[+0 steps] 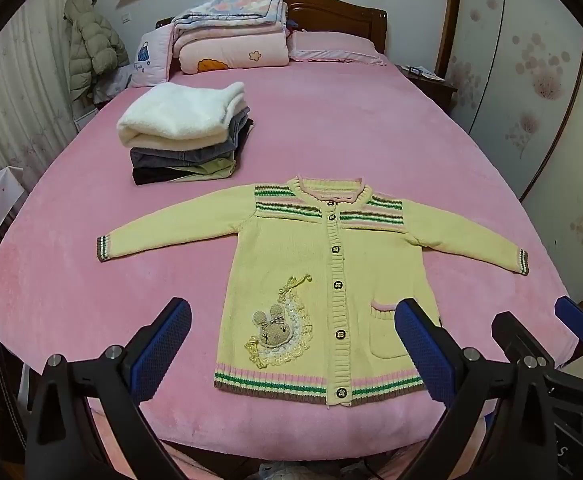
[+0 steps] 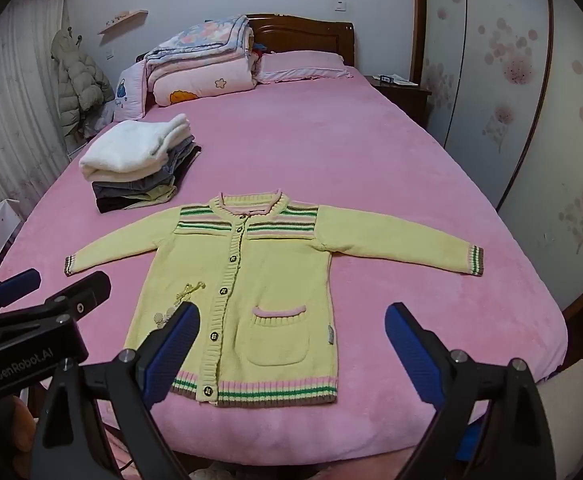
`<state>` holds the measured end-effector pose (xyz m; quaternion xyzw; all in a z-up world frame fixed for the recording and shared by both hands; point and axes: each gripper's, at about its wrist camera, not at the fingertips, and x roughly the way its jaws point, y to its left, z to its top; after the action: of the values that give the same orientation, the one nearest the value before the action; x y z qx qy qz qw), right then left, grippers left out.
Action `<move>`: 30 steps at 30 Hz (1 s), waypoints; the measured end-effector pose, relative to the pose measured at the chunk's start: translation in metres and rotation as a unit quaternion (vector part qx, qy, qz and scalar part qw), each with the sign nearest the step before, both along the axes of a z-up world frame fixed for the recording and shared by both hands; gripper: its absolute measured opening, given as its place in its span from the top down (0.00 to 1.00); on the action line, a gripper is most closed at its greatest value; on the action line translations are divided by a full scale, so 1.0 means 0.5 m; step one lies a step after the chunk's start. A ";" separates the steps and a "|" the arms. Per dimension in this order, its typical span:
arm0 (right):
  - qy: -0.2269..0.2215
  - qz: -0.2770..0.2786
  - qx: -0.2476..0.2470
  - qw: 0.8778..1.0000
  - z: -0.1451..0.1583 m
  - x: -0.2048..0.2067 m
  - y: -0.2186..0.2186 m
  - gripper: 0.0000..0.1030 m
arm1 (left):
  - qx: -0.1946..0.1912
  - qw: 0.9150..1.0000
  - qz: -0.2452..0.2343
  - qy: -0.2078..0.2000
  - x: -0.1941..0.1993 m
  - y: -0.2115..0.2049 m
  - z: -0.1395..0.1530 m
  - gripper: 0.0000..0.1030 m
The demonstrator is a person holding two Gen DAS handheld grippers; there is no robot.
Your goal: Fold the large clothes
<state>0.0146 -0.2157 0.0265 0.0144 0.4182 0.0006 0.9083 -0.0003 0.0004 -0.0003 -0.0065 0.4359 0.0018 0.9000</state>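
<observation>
- The yellow cardigan point(image 1: 323, 280) lay flat and buttoned, face up, sleeves spread wide, near the foot edge of the bed point(image 1: 331, 128).
- The left tool point(image 1: 291, 344) and the right tool point(image 2: 287, 350) both hovered above the hem with jaws spread wide, holding nothing.
- To fold well, I judged each tool should pinch a sleeve cuff point(image 1: 103, 248) and bring it across the chest, keeping the knit flat so the bunny appliqué point(image 1: 273, 328) did not bunch.
- A stack of folded clothes point(image 1: 183, 132) sat toward the bed's left edge, likely the destination.
- "GenRobot.AI" was printed on the left tool's body in the right wrist view; the small pocket-side tag point(image 2: 331, 335) was too small to read.
</observation>
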 end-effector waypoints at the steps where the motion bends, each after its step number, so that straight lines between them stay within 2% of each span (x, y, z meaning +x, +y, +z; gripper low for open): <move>1: -0.004 0.000 -0.001 1.000 0.000 -0.001 0.000 0.08 | 0.000 1.000 0.001 0.001 0.000 0.000 0.000 0.02; 9: 0.001 0.001 -0.007 1.000 -0.002 0.001 -0.001 0.08 | -0.011 1.000 0.000 0.016 0.010 0.001 0.001 0.02; 30: -0.001 0.005 -0.010 1.000 -0.006 -0.007 -0.006 0.08 | -0.016 1.000 0.001 0.010 -0.005 -0.001 -0.010 0.02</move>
<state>0.0113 -0.2189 0.0233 0.0033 0.4172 0.0010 0.9088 -0.0028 -0.0001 -0.0052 -0.0217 0.4450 -0.0042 0.8953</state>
